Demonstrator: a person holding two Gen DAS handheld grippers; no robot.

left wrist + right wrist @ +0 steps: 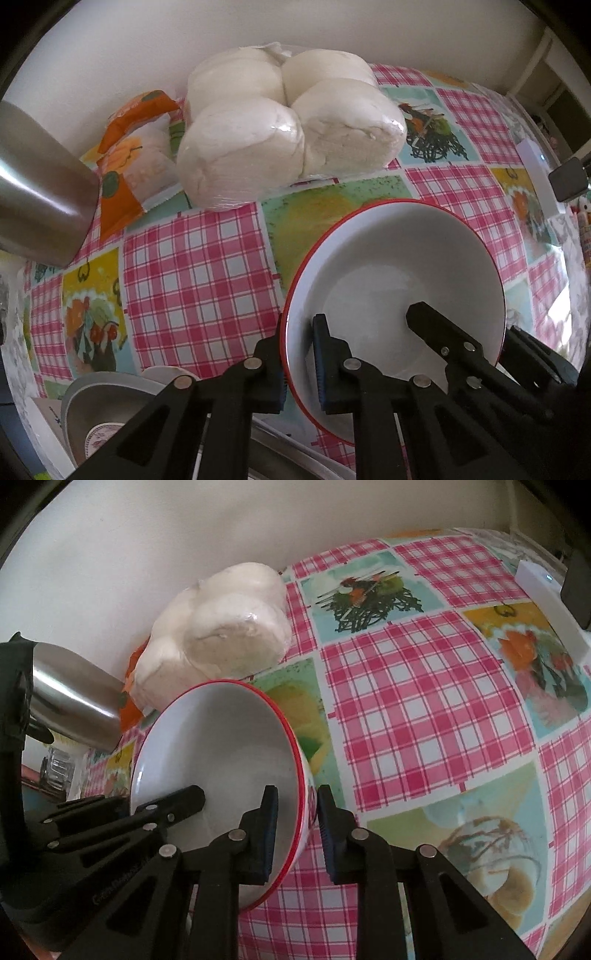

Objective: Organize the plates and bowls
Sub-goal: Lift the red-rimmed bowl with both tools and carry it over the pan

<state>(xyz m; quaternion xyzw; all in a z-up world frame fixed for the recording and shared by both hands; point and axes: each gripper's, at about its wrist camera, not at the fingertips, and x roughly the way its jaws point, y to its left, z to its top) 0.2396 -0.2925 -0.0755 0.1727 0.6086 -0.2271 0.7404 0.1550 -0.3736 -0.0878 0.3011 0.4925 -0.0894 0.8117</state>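
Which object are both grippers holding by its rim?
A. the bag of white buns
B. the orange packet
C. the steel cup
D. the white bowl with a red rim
D: the left gripper and right gripper each clamp the rim of the white bowl.

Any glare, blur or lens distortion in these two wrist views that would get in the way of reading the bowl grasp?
Left wrist view: strong fisheye bend with dark corners, a bright streak on the steel flask, and the white bowl sharp between the left gripper pads. Right wrist view: same curving of the checked tablecloth, soft overall, edges smeared, yet the right gripper straddling the rim reads clearly.
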